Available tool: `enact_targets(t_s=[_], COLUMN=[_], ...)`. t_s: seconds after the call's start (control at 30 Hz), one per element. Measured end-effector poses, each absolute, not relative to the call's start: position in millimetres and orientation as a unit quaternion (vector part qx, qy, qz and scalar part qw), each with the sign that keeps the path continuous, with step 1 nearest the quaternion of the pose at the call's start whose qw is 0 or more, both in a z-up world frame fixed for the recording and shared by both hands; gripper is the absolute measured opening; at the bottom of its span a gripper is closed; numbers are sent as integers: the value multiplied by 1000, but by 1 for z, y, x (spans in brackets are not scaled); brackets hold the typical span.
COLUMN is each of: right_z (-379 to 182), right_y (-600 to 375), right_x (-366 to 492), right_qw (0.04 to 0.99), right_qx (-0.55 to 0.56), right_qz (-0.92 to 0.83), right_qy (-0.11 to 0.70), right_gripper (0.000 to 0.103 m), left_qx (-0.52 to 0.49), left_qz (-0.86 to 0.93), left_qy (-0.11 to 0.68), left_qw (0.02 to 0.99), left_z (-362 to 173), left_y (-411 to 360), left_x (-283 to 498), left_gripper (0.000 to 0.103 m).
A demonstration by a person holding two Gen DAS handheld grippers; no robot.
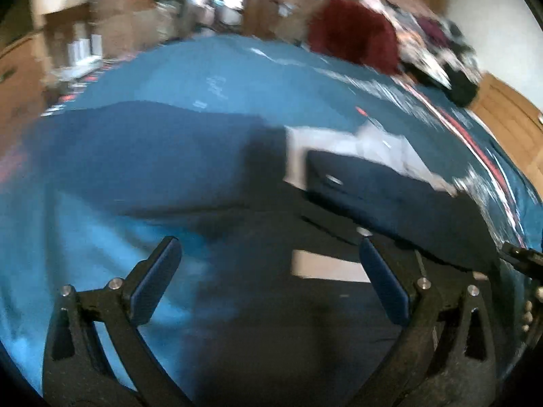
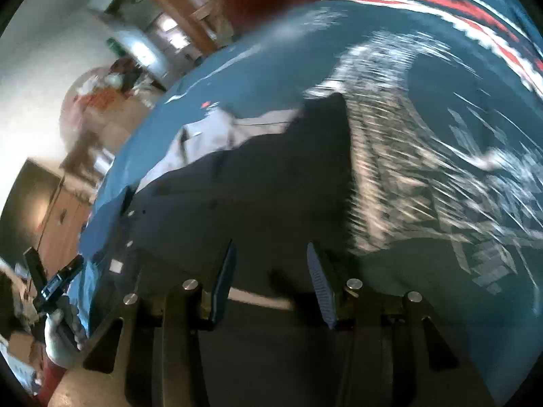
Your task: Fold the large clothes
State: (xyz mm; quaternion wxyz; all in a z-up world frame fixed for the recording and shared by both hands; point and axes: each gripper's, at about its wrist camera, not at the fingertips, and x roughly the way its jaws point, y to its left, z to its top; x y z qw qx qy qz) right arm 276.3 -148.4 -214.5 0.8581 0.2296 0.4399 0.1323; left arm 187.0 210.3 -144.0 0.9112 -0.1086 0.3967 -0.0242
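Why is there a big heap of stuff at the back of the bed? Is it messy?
Yes, a bit. A dark red blanket and a jumbled pile of clothes sit bunched at the far edge of the blue bedspread, unfolded. Nothing looks spilled or torn, though the pictures are blurry.

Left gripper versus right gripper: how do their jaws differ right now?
The left gripper has its jaws spread wide; the right gripper has a clearly narrower gap. The left one hovers where the blue cover meets the dark garment; the right one sits fully over dark cloth. Both are open and hold nothing.
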Motion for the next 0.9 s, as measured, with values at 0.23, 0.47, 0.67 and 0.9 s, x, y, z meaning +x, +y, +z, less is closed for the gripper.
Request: enact_targets(t_s=[0.23, 0.47, 0.67, 0.9], right_z=[-219, -207, -210, -207], right_y=[-169, -157, -159, -157], right_x=[254, 247, 239, 233], right_qw=[856, 856, 855, 858], right_qx=[251, 247, 247, 228], right_qz=[131, 145, 140, 155], right_qy=[432, 430, 435, 433], right_gripper=[50, 53, 54, 54], left_qx=[-158, -160, -195, -226], left_qz=[-59, -23, 0, -17], left_qy=[436, 470, 441, 338], left_qw=[884, 868, 876, 913], left_z=[-157, -182, -179, -121], left_y=[196, 188, 199, 213], left_x=[243, 273, 275, 201], left_gripper=[90, 78, 11, 1])
